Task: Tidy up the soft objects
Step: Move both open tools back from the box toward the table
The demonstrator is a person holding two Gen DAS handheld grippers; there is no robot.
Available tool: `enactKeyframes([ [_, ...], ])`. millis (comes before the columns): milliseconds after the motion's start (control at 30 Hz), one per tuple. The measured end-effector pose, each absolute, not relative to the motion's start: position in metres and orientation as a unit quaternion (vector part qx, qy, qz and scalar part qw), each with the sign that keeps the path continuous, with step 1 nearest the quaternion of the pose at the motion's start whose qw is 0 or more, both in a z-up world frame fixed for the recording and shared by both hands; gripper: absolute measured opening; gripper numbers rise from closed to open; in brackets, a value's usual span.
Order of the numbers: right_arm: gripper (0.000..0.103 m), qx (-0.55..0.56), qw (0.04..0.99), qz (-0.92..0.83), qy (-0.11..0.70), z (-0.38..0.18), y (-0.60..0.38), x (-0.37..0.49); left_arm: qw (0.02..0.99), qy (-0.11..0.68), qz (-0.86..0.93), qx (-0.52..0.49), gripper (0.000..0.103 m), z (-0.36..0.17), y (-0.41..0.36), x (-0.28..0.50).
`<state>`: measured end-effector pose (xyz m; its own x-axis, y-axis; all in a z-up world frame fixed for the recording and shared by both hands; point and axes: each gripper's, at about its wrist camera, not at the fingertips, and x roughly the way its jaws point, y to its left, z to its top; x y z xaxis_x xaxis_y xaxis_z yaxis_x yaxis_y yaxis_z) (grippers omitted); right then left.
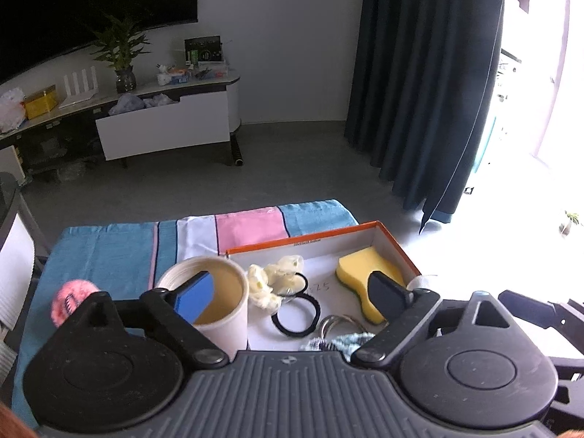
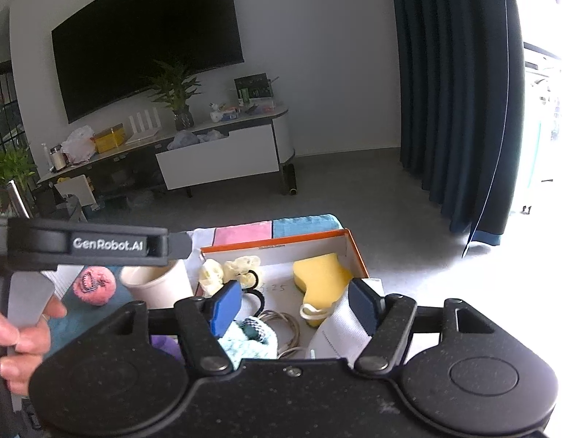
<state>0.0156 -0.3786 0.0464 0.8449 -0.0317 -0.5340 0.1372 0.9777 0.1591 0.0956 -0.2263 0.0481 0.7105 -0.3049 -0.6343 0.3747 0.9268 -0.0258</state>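
Left gripper (image 1: pixel 292 294) nearest the lens in its own view: jaws wide apart, nothing between the pads; one blue pad sits in front of the paper cup's mouth, the dark pad overlaps the near end of the sponge in the picture, contact not determinable. Right gripper (image 2: pixel 294 306) likewise spread, pads pressing on nothing; a white strap (image 2: pixel 341 328) runs beside its right finger. Striped cloth (image 1: pixel 120 252), blue, white and pink, covers the tabletop. On it, an orange-edged shallow box (image 1: pixel 330 239), white inside, holds the soft items. Yellow sponge (image 1: pixel 365 273) lies at the box's right side, against the wall. Paper cup (image 1: pixel 226 314) stands upright just outside the box's left edge. Pale yellow scrunchie (image 1: pixel 272 279) sits in the box's far left part, touching a black hair tie (image 1: pixel 295 315). Light blue knitted piece (image 2: pixel 252 339) rests at the near edge, beside some metal rings (image 2: pixel 286 328). Pink fluffy ball (image 2: pixel 94 285) lies on the cloth left of the cup, well apart from the box. A person's hand (image 2: pixel 22 339) grips the left tool's handle.
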Motion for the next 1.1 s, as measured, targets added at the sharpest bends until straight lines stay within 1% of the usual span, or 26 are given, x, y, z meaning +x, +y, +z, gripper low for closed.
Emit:
enactKeyframes([
  [433,0.088,0.084,0.96,-0.03,0.267,0.067,-0.349,-0.015,0.924,0.343,-0.166,0.033,0.097,0.054,-0.195,0.06],
  [1100,0.089,0.064,0.961,0.018,0.269,0.075,-0.291,-0.026,0.933,0.337,-0.128,0.009,0.098,0.056,-0.13,0.03],
])
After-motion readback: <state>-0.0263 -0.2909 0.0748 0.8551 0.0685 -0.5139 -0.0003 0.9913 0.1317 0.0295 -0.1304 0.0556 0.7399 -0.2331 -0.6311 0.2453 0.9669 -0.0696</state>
